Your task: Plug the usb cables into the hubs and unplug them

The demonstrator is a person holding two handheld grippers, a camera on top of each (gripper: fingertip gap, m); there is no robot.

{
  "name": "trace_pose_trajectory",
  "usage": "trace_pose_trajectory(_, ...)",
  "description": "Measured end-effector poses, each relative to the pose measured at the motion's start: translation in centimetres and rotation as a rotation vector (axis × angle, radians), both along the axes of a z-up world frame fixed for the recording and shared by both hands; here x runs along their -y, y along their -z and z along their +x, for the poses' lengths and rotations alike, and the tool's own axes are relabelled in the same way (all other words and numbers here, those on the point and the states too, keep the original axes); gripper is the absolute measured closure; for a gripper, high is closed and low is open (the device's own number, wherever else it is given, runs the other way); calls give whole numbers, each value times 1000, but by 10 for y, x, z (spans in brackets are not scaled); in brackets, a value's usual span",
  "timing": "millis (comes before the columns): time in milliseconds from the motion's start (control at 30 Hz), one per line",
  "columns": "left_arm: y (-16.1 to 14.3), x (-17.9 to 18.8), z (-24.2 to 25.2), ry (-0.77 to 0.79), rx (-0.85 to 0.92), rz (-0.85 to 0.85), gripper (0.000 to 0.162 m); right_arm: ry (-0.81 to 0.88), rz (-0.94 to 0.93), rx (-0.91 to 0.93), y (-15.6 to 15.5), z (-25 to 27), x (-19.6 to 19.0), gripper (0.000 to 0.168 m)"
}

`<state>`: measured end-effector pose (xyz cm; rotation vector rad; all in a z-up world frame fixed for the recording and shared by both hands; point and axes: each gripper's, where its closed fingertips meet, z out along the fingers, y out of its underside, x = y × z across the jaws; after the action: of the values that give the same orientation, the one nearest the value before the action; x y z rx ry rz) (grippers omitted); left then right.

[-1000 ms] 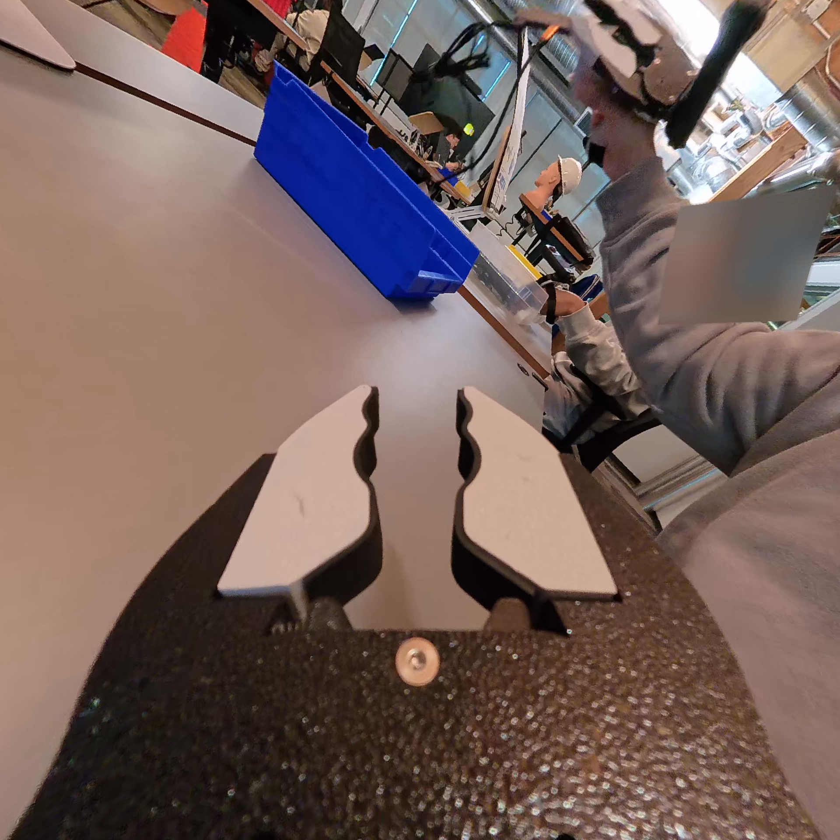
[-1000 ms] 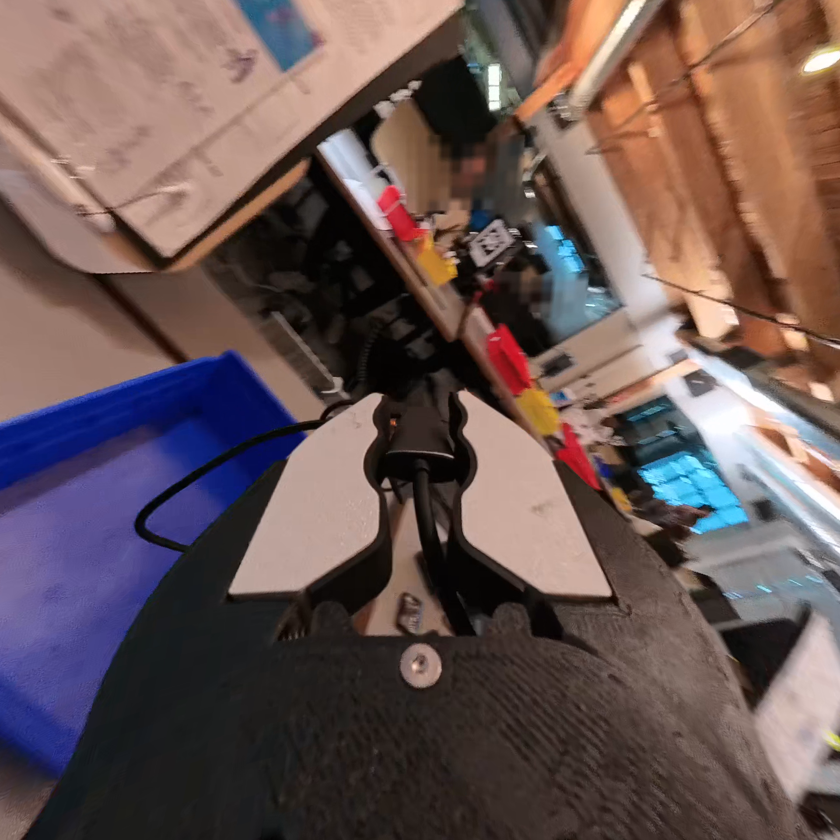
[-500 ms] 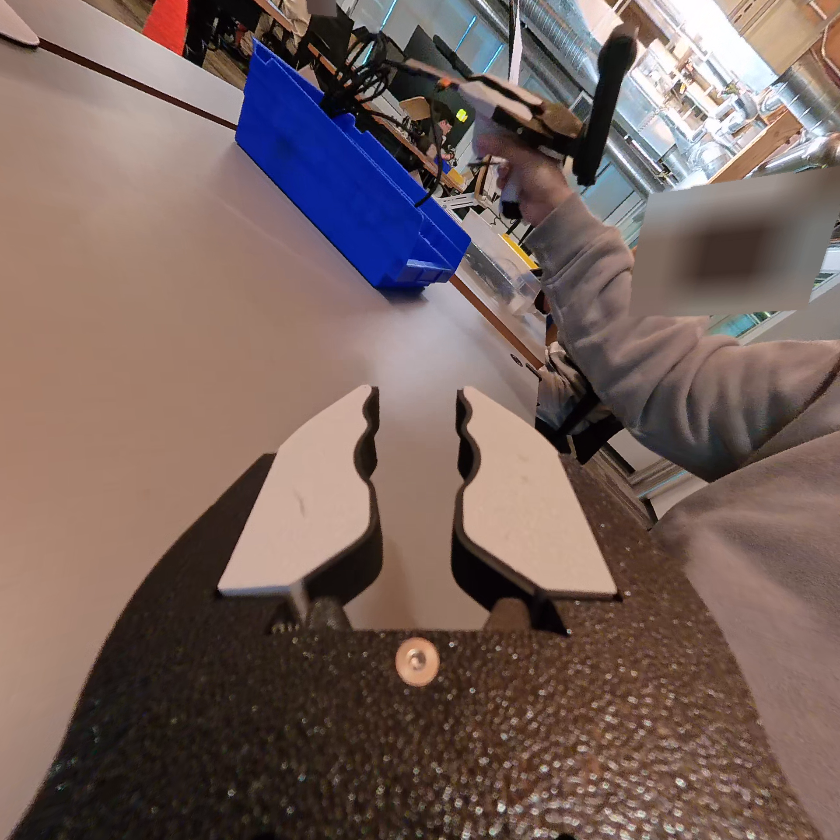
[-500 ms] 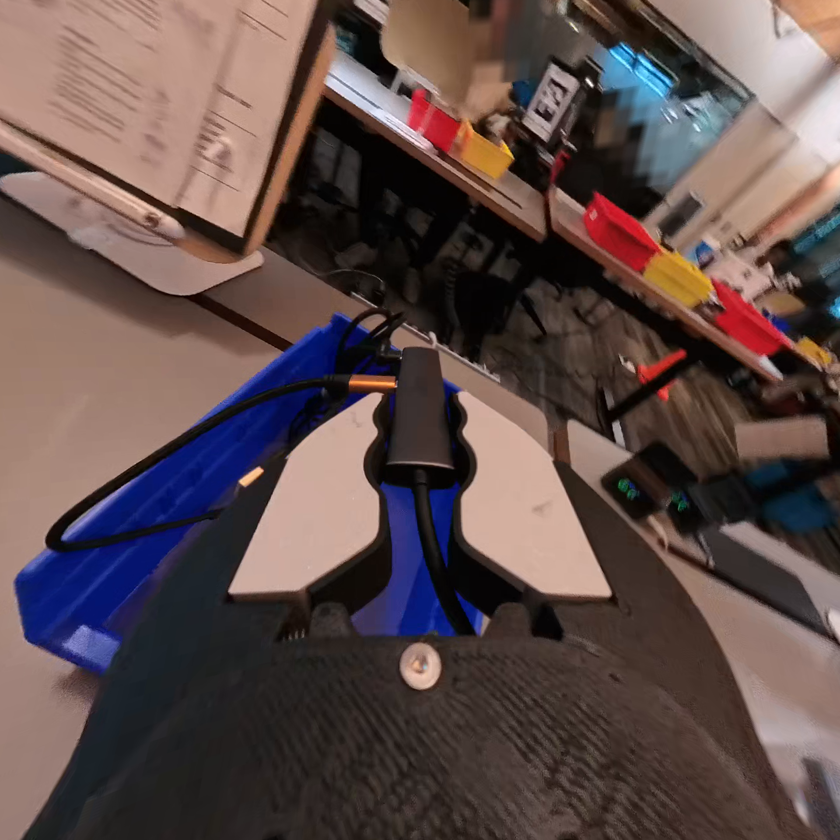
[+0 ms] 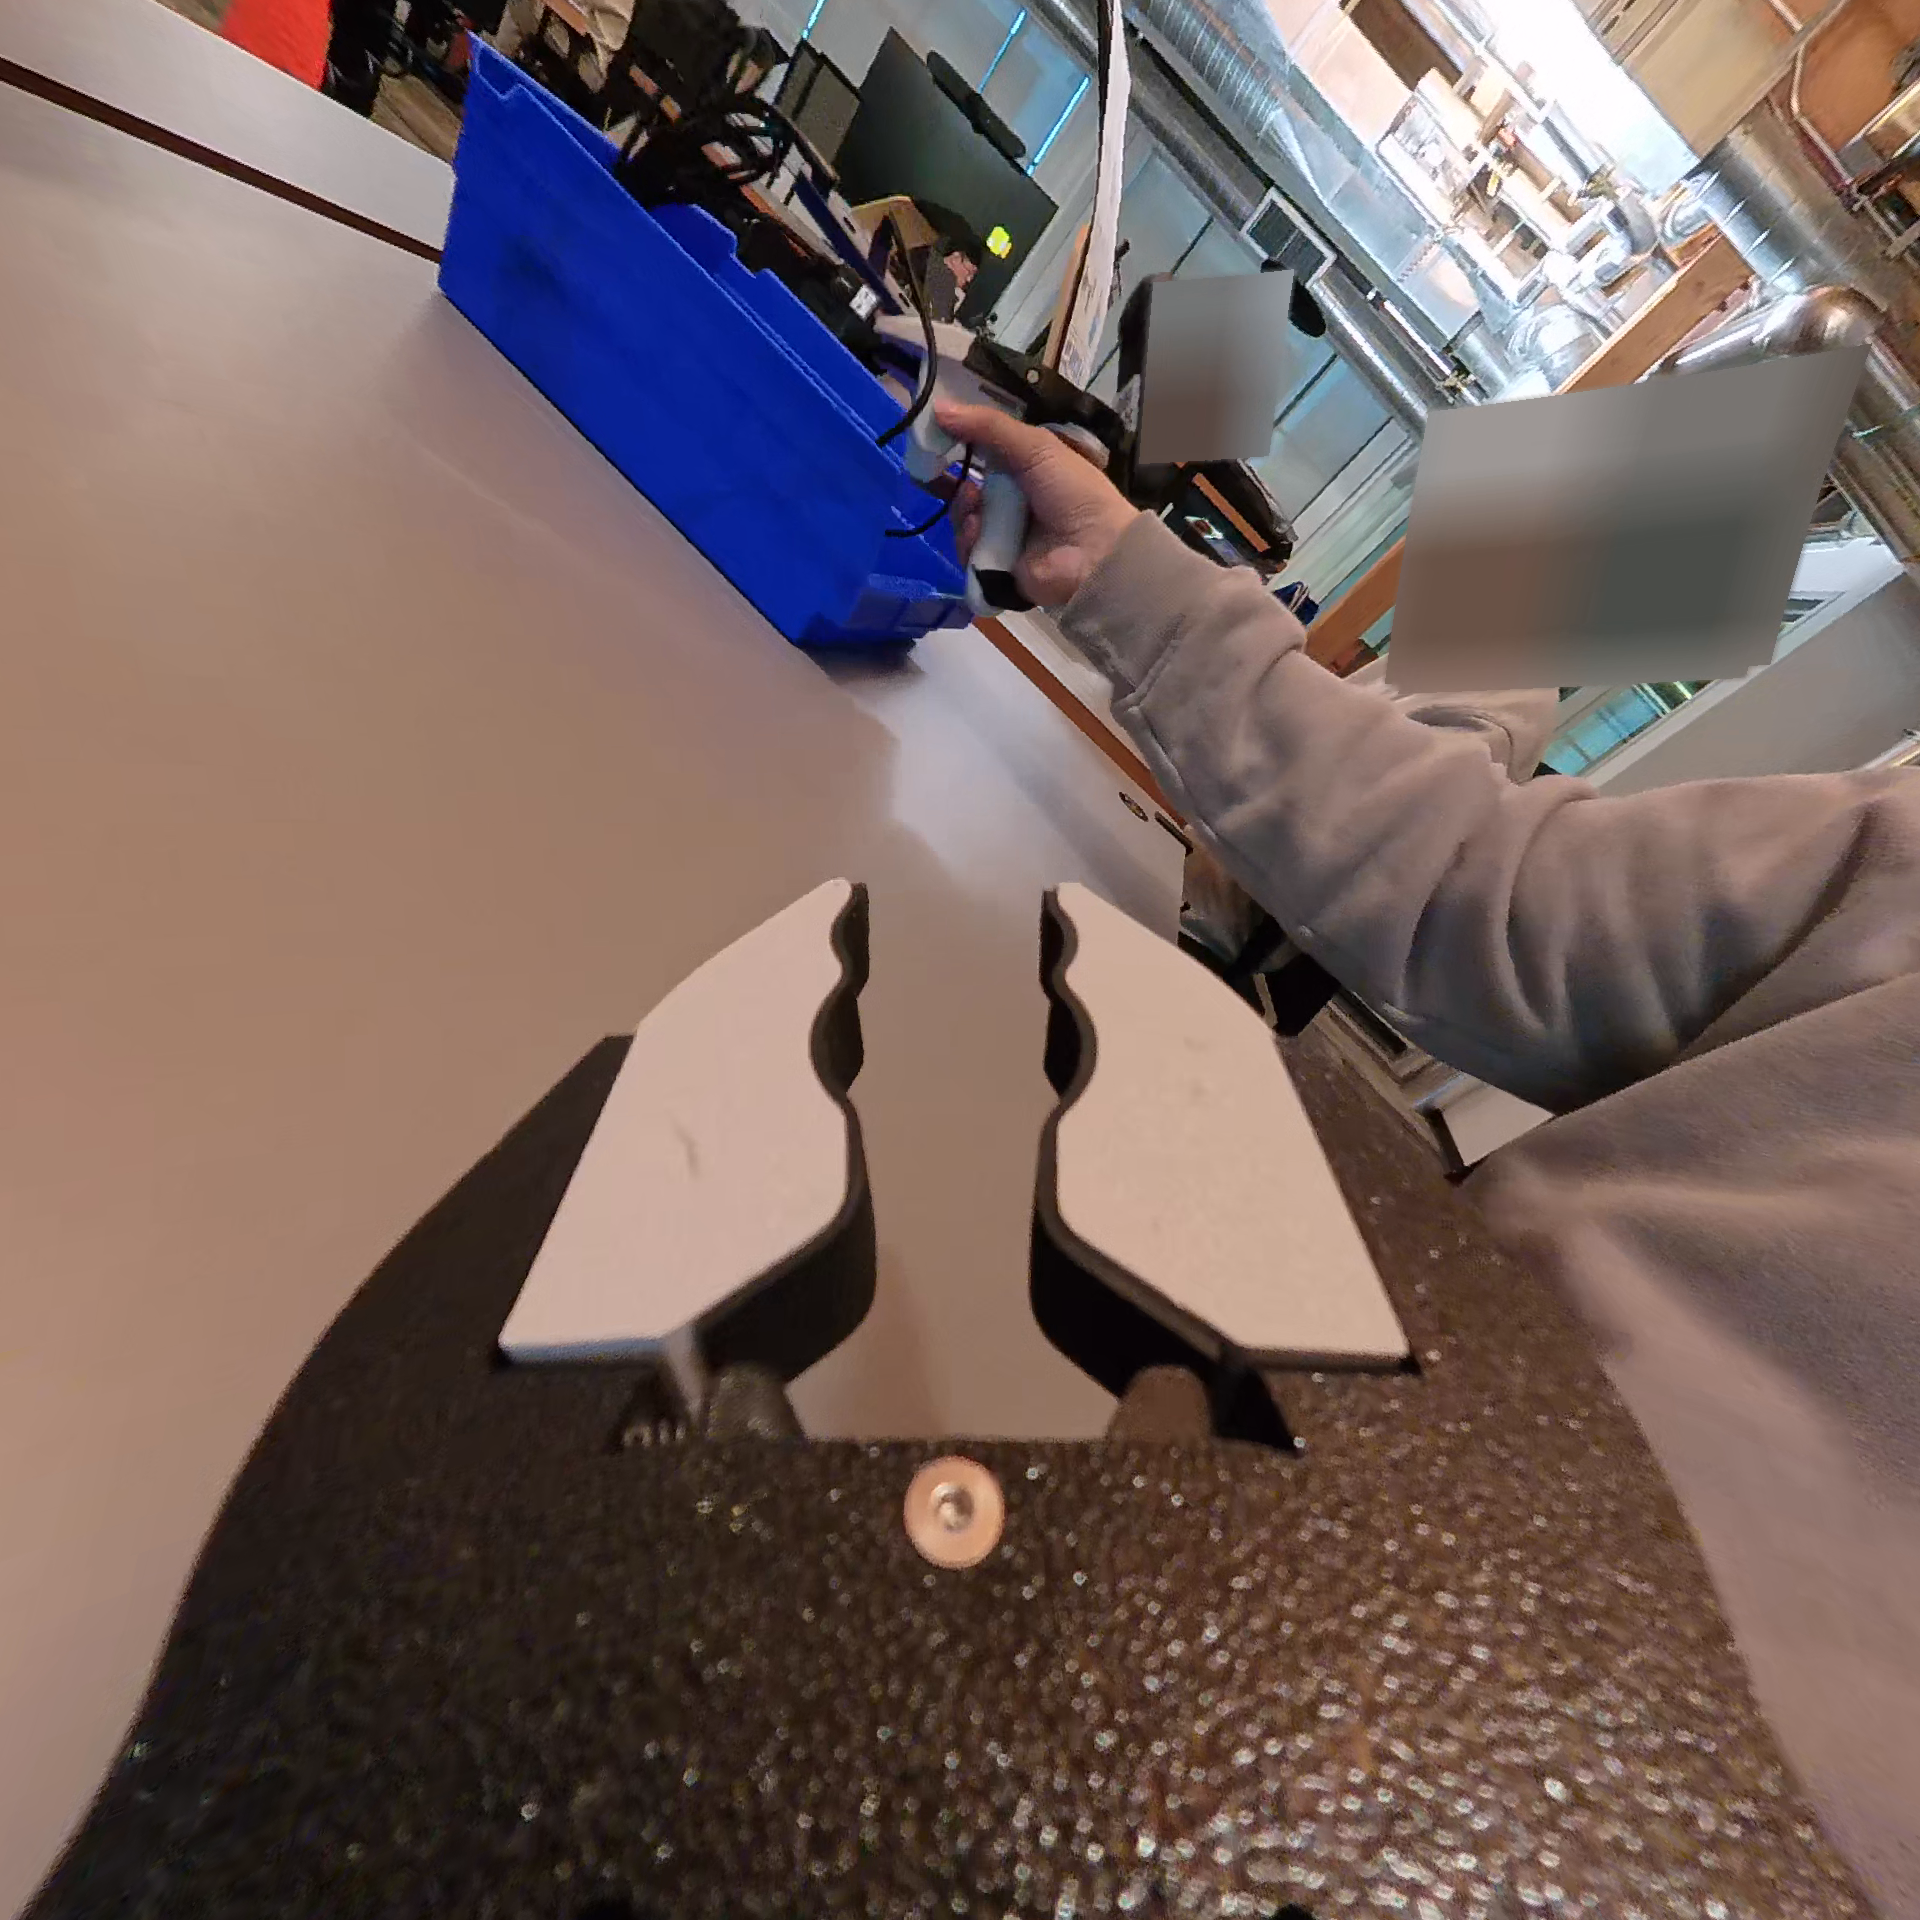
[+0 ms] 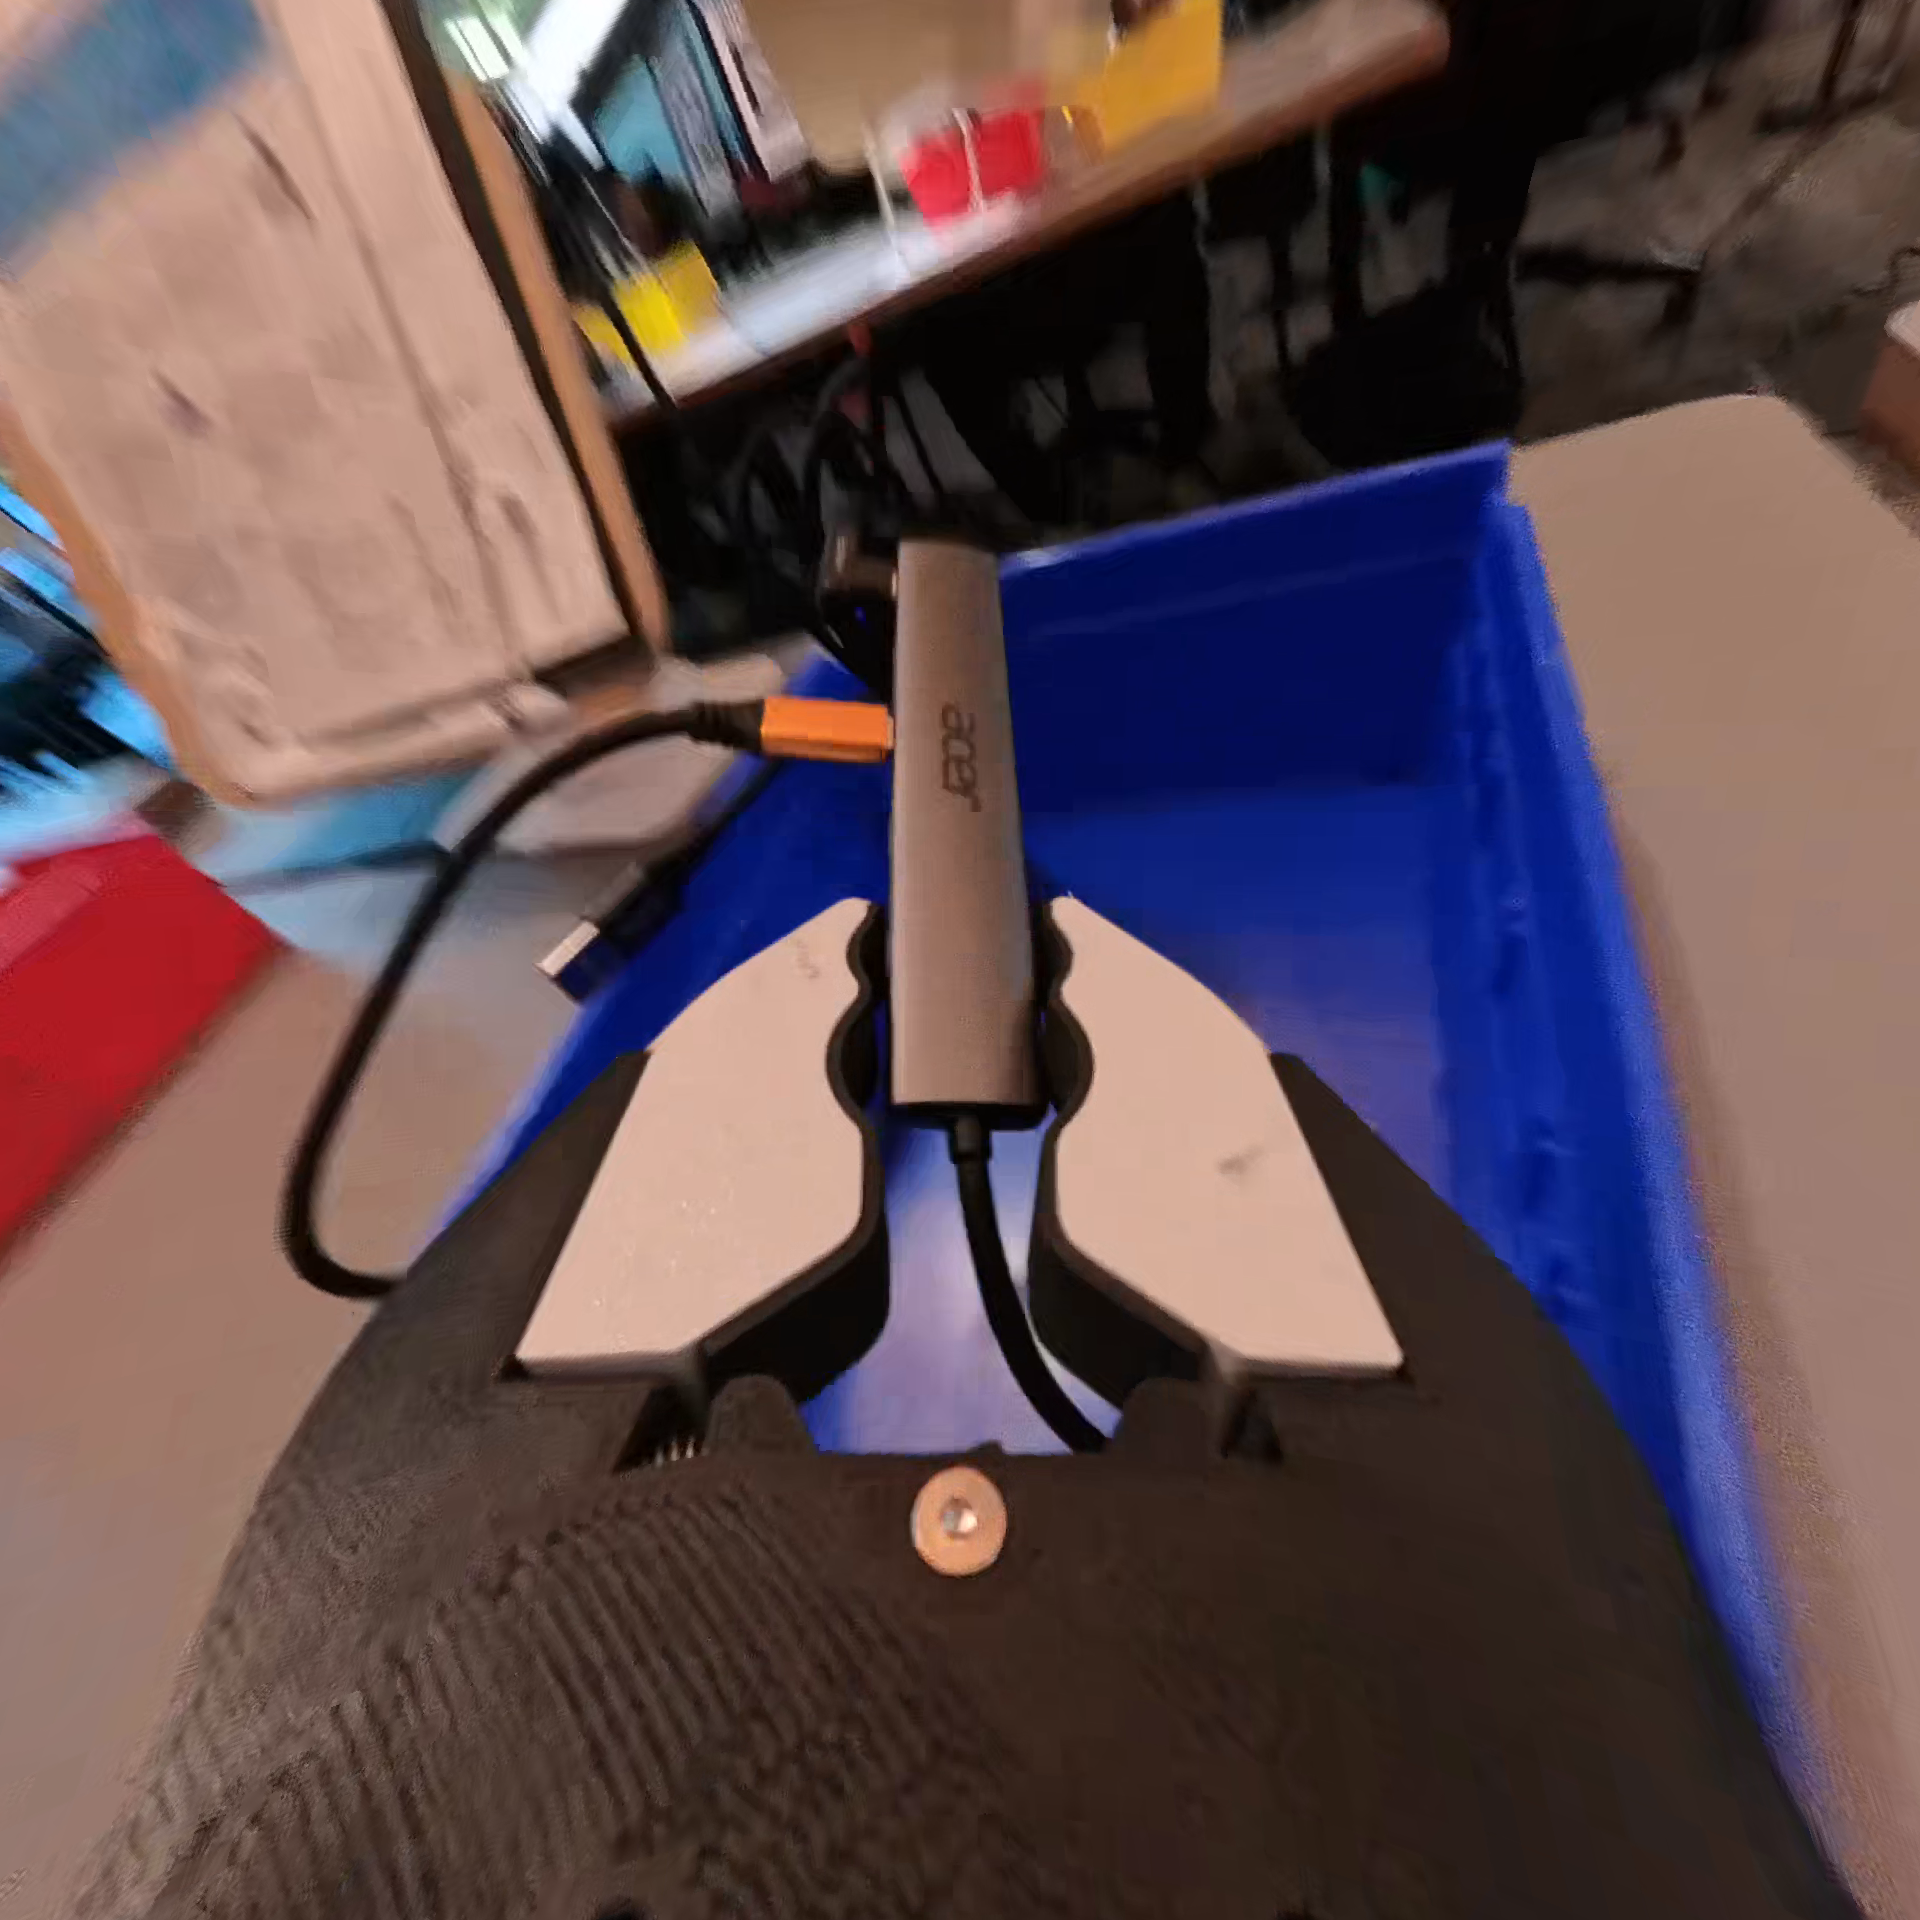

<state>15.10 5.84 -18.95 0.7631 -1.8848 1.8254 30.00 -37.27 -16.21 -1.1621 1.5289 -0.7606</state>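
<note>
Right gripper (image 6: 961, 1023) pinches a grey USB hub (image 6: 958, 831) over the blue bin (image 6: 1475, 831), an orange-plugged cable (image 6: 826, 725) left of its jaws; left gripper (image 5: 951, 1013), jaws spread, hangs empty above the grey table (image 5: 312, 727)

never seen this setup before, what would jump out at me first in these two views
In the right wrist view, the right gripper is shut on a slim grey usb hub, held over the blue bin, with an orange-ended cable plugged into the hub's left side. In the left wrist view, the left gripper is open and holds nothing above the bare grey table, while a grey-sleeved hand works at the bin's near end.
</note>
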Motion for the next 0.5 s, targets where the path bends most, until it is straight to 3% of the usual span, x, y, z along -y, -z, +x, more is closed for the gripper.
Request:
trace_pose_trajectory(100, -1, -1, -1, -1, 12, 3, 131, 53, -295, -197, 5, -22, 26, 111)
trace_pose_trajectory(200, -3, -2, 0, -6, 4, -11, 131, 60, -517, -258, -12, -41, 34, 100)
trace_pose_trajectory(333, -5, -3, 0, -6, 10, -10, 131, 115, -640, -217, -38, -61, 31, 97)
trace_pose_trajectory(400, -9, -6, 0, -12, 35, 2, 131, 75, -614, -116, -46, -66, 0, 98)
trace_pose_trajectory(500, -15, -16, 7, -56, 88, 45, 128, -65, -530, 37, -39, -69, -75, 97)
